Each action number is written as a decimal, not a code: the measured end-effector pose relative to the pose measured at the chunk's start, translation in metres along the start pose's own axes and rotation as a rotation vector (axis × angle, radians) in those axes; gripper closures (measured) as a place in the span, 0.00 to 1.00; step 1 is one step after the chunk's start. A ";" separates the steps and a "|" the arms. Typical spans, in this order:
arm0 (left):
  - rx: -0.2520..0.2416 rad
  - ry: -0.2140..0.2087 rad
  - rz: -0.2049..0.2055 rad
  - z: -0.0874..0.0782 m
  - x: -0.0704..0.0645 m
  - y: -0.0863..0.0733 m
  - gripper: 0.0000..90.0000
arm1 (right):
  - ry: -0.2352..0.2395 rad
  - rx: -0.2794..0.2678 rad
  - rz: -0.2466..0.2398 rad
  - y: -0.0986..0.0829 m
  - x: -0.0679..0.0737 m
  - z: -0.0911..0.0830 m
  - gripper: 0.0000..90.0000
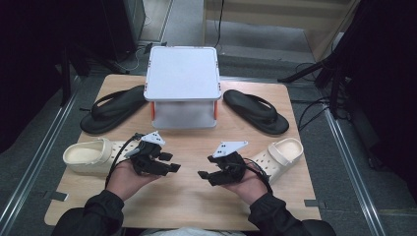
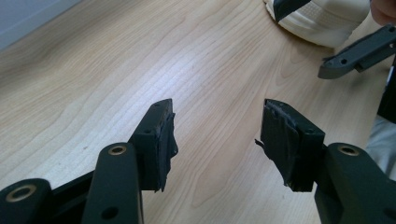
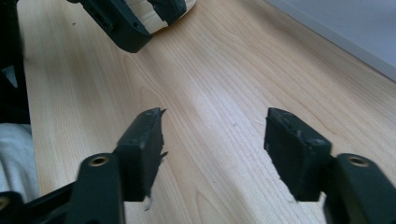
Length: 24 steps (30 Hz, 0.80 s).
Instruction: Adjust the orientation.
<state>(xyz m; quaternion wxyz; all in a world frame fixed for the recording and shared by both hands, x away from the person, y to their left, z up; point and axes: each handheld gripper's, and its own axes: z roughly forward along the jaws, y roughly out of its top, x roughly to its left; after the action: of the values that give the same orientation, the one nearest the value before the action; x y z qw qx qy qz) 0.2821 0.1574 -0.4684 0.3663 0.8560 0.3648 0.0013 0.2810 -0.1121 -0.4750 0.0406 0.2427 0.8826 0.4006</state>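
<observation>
Left claw lower centre-left of the high view, jaws wide apart, gripping nothing, over bare worktop. Right claw lower centre-right, jaws equally wide, empty, touching nothing. Cream clog at left edge just beside the left hand; second cream clog right, beside the right hand.

Pale smooth wood table, matt cream foam clogs
</observation>
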 end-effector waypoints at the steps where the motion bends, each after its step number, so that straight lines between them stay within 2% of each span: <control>1: 0.000 -0.007 -0.009 0.000 0.001 0.000 0.50 | 0.000 0.000 0.000 0.000 0.000 0.000 0.43; 3: -0.004 -0.009 -0.017 0.000 0.001 0.001 0.52 | 0.001 -0.004 0.002 0.000 -0.003 -0.001 0.46; 6: 0.021 0.014 -0.007 0.001 0.002 0.004 0.52 | 0.026 0.012 0.019 0.000 -0.008 -0.003 0.50; 8: 0.015 0.009 -0.032 -0.002 0.003 0.003 0.52 | 0.037 0.020 0.024 0.000 -0.009 -0.004 0.51; 10: 0.019 0.014 -0.038 -0.003 0.004 0.003 0.52 | 0.034 0.022 0.023 0.000 -0.008 -0.005 0.51; 12: 0.027 0.031 -0.047 -0.006 0.003 0.001 0.52 | 0.016 0.028 -0.009 -0.002 -0.007 -0.006 0.52; 14: 0.028 0.036 -0.046 -0.009 0.003 -0.001 0.50 | 0.015 0.032 -0.018 -0.003 -0.008 -0.008 0.53; 18: 0.033 0.066 -0.049 -0.019 0.004 -0.004 0.50 | 0.005 0.028 -0.015 -0.005 -0.012 -0.011 0.53; 21: 0.018 0.069 -0.055 -0.025 0.005 -0.005 0.51 | 0.002 0.038 0.001 -0.004 -0.016 -0.012 0.54; 24: 0.009 0.072 -0.066 -0.029 0.007 -0.007 0.50 | 0.002 0.031 -0.004 -0.002 -0.020 -0.011 0.53</control>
<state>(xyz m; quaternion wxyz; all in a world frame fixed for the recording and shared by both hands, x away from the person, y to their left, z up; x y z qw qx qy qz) 0.2745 0.1833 -0.4534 0.3488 0.8446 0.4057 0.0185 0.2944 -0.1302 -0.4714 0.0370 0.2413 0.8891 0.3872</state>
